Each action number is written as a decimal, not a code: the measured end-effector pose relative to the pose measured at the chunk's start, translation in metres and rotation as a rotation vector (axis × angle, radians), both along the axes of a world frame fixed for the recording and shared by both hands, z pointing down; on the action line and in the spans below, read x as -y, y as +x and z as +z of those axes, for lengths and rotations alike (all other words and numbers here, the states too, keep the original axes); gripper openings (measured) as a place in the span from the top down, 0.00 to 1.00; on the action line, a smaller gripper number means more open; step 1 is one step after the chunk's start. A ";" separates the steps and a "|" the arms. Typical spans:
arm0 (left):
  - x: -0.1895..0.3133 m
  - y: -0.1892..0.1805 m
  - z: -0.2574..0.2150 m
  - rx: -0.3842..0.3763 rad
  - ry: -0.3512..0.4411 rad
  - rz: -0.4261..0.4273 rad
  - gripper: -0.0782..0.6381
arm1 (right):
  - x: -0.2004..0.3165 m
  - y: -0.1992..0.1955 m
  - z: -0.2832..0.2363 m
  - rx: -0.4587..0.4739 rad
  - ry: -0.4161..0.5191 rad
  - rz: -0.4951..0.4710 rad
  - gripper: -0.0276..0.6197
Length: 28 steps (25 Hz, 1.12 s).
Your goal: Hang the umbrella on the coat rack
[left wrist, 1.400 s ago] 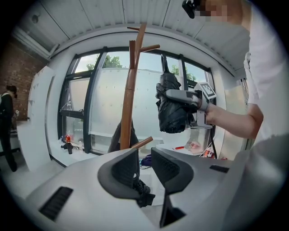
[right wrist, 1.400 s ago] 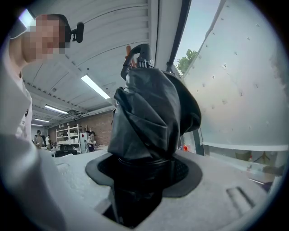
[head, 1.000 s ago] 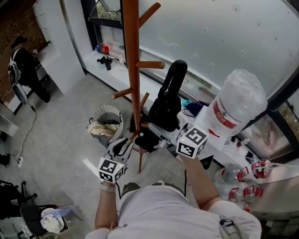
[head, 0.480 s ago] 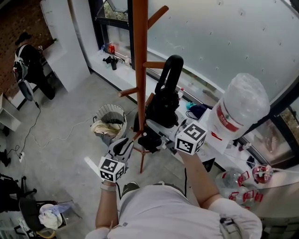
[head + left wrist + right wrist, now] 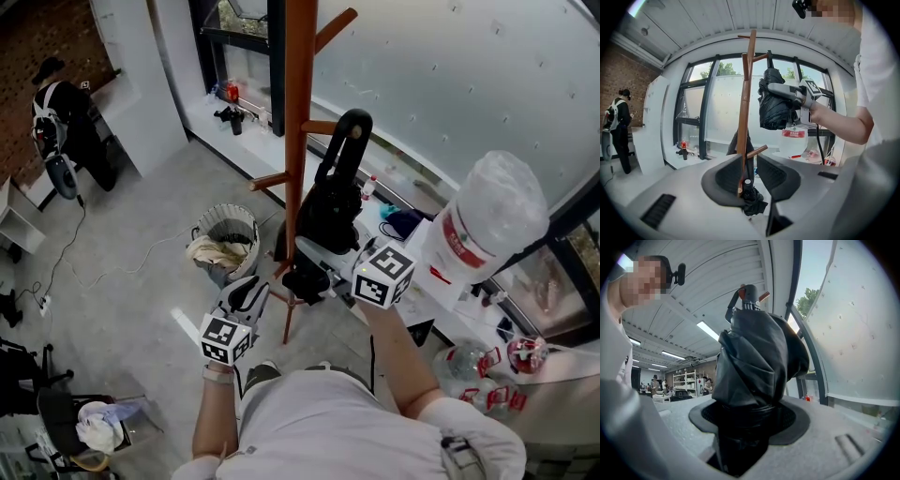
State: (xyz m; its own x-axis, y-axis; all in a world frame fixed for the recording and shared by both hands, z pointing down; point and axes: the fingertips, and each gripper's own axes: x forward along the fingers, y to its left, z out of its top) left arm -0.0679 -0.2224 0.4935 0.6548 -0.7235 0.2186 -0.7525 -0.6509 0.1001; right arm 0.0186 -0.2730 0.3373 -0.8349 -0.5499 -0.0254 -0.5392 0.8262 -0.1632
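The wooden coat rack stands before the window, also seen in the left gripper view. My right gripper is shut on the folded black umbrella, held upright just right of the pole. Its black loop handle reaches the tip of a short side peg. In the right gripper view the umbrella fills the space between the jaws of the right gripper. My left gripper hangs lower left of the rack, open and empty, and sees the umbrella beyond.
A bin with rubbish stands left of the rack's foot. A large water jug is close on the right, with bottles below it. A person stands far back left. The window wall is behind the rack.
The right gripper has carried the umbrella closer to the rack's pole, bringing the loop handle up to the short peg. The left gripper has stayed put.
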 end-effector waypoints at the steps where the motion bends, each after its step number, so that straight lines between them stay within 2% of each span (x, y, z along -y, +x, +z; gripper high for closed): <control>1: -0.001 -0.001 0.001 0.001 -0.001 -0.003 0.78 | 0.001 0.000 0.001 -0.003 -0.002 -0.001 0.56; 28: -0.020 -0.032 0.021 -0.002 -0.050 -0.125 0.78 | 0.025 -0.013 0.033 -0.017 -0.047 0.015 0.56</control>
State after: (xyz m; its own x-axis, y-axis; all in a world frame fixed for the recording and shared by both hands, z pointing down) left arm -0.1003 -0.2028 0.5142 0.5605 -0.7877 0.2558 -0.8274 -0.5461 0.1314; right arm 0.0060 -0.2984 0.3702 -0.8267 -0.5624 0.0146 -0.5543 0.8098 -0.1926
